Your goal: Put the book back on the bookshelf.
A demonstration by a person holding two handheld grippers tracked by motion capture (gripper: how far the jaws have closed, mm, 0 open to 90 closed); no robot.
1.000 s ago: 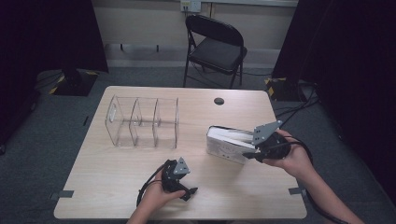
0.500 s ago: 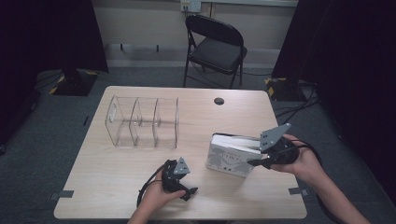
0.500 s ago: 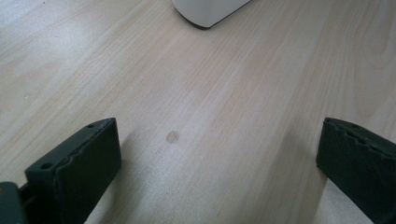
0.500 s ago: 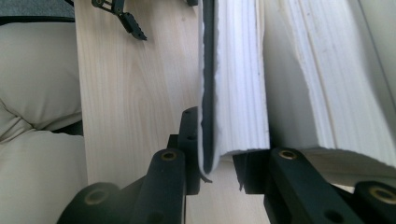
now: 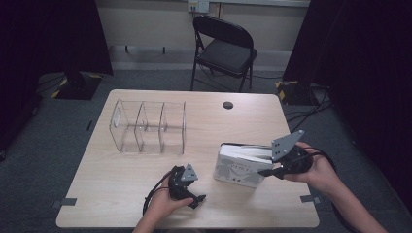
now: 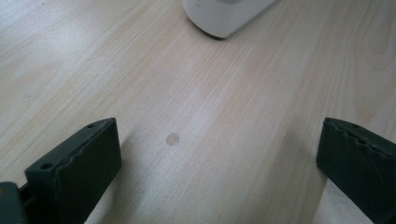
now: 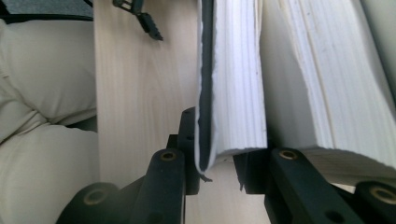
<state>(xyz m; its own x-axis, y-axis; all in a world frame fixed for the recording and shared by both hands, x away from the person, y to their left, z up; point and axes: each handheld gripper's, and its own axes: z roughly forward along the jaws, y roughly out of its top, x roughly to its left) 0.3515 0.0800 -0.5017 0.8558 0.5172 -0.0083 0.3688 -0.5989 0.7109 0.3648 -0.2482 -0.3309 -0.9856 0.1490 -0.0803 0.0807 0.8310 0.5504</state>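
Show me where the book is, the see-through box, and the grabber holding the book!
book (image 5: 239, 170): high view, on its pale front cover.
clear organizer (image 5: 148, 127): high view, on a middle divider.
right gripper (image 7: 219, 175): right gripper view, between its jaws, clamped on the book's end.

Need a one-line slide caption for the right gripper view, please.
Right tool shut on one book standing on edge on the wooden table, a second book beside it.

No readable text anywhere. The book (image 5: 240, 168) has dark print on its white cover in the high view, too small and blurred to make out. Its page edges are blank in the right gripper view.
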